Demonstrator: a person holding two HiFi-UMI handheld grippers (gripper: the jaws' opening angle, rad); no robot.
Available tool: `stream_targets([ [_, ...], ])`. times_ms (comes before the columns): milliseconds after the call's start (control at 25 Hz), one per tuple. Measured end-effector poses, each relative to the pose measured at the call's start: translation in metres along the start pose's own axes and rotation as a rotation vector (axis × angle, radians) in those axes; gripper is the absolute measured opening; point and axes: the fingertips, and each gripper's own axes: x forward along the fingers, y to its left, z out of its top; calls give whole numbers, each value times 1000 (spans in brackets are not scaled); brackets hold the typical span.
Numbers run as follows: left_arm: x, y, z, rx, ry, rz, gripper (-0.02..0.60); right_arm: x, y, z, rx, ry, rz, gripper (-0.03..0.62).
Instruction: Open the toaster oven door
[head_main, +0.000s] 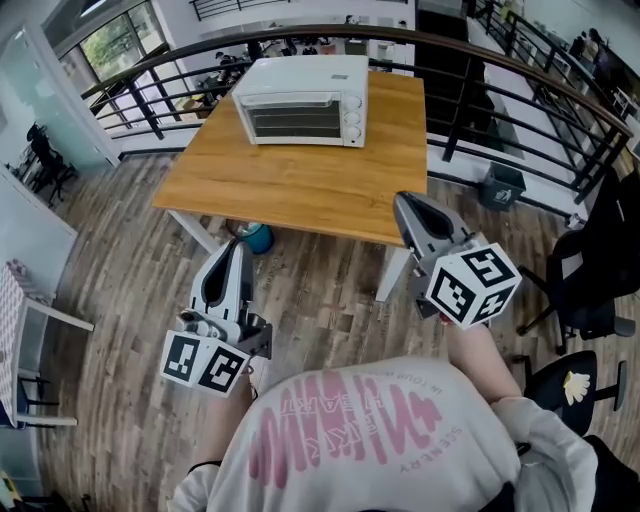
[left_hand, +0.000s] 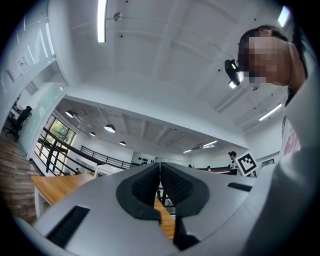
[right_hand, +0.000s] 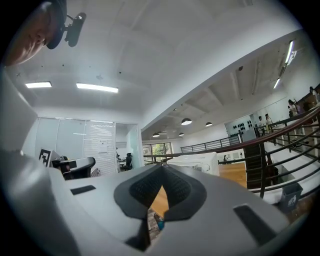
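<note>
A white toaster oven (head_main: 303, 100) stands at the far side of a wooden table (head_main: 300, 185), its glass door closed and three knobs on its right. Both grippers hang well short of the table's near edge, over the floor. My left gripper (head_main: 234, 247) is shut with nothing between its jaws, tips pointing toward the table. My right gripper (head_main: 402, 200) is also shut and empty, its tip close to the table's front right corner. In the right gripper view the toaster oven (right_hand: 195, 161) shows far off beyond the closed tips (right_hand: 162, 168). The left gripper view shows its tips (left_hand: 160, 165) pressed together.
A black railing (head_main: 520, 110) curves behind the table. A black bin (head_main: 500, 185) sits on the floor at the right, and black office chairs (head_main: 590, 290) stand at the far right. A blue object (head_main: 257, 238) lies under the table's near edge. A white table (head_main: 30, 330) stands at left.
</note>
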Motion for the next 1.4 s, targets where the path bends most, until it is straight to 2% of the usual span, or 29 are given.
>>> stream_targets([
  [160, 7, 22, -4, 33, 16, 1, 23, 24, 2, -6, -3, 13, -5, 8],
  [440, 11, 52, -15, -9, 39, -2, 23, 52, 1, -19, -14, 41, -25, 8],
  [720, 0, 79, -32, -62, 70, 67, 23, 66, -15, -44, -7, 102, -70, 8],
  [960, 7, 99, -44, -90, 75, 99, 23, 93, -29, -61, 0, 127, -56, 6],
  [1240, 20, 148, -40, -81, 80, 235, 23, 159, -64, -70, -60, 194, -41, 8],
  [1400, 23, 175, -28, -36, 59, 299, 23, 204, -80, -66, -110, 206, -28, 8],
])
